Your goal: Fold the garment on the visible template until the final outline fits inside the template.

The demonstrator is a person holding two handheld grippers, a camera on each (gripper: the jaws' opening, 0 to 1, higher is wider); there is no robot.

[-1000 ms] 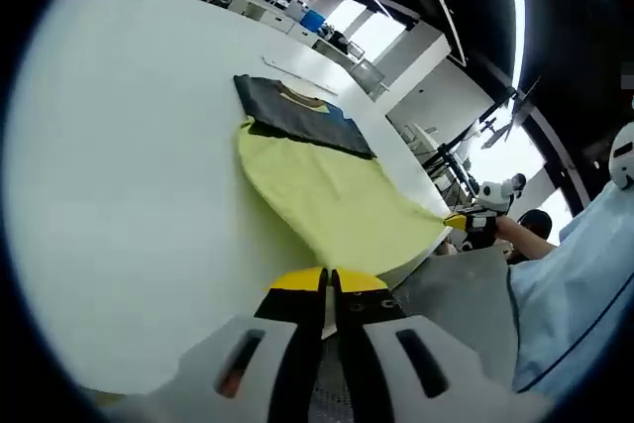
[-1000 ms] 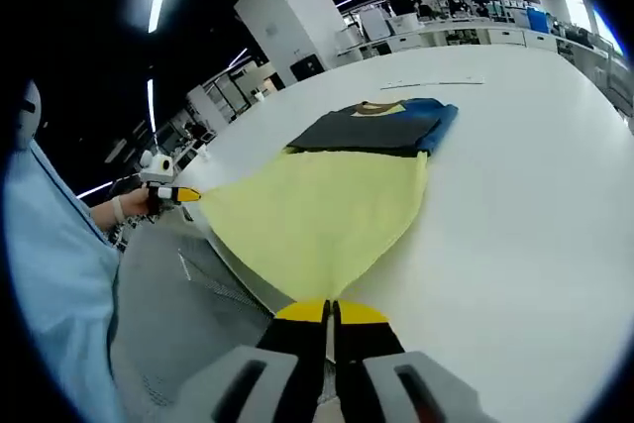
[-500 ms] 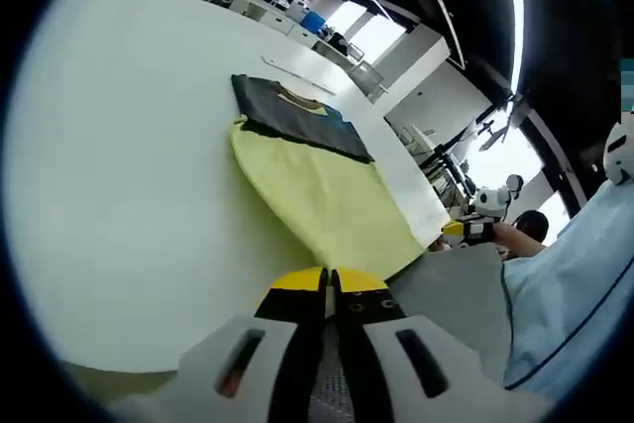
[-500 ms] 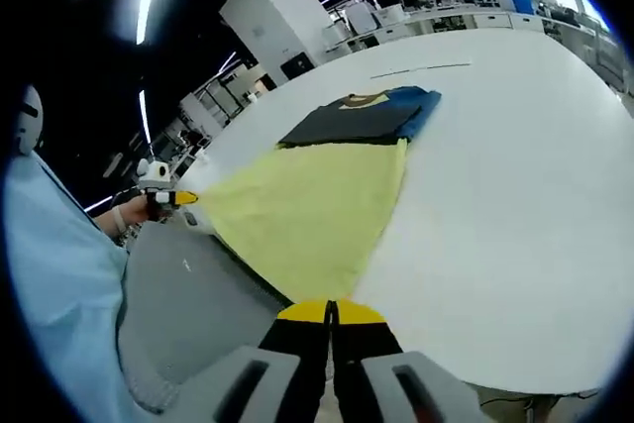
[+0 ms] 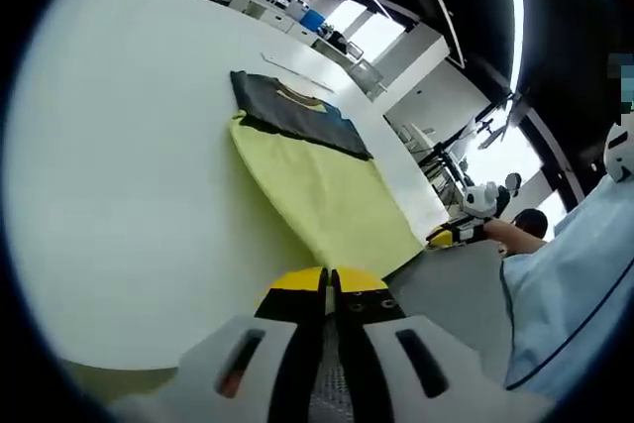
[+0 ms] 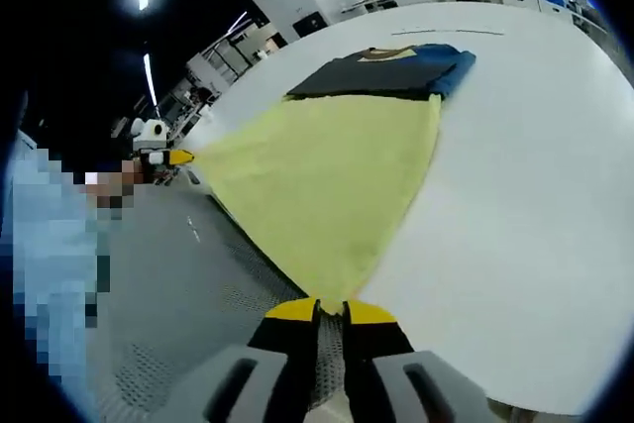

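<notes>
Lengthwise, the yellow garment (image 6: 332,170) stretches from the dark folded top (image 6: 391,68) toward both grippers, left gripper (image 5: 328,281) and right gripper (image 6: 329,310) each pinching a hem corner.

Bright overhead strip lighting, fisheye-warped edges

No legible text — no labels, signs.

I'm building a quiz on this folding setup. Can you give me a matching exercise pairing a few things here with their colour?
Things:
1. garment
2. folded clothes beyond it
3. table
4. jaw tips of the right hand-held gripper

Colours:
A. white
B. yellow tips on black
C. pale yellow
D. dark grey and blue

Pairs: 1-C, 2-D, 3-A, 4-B
</notes>
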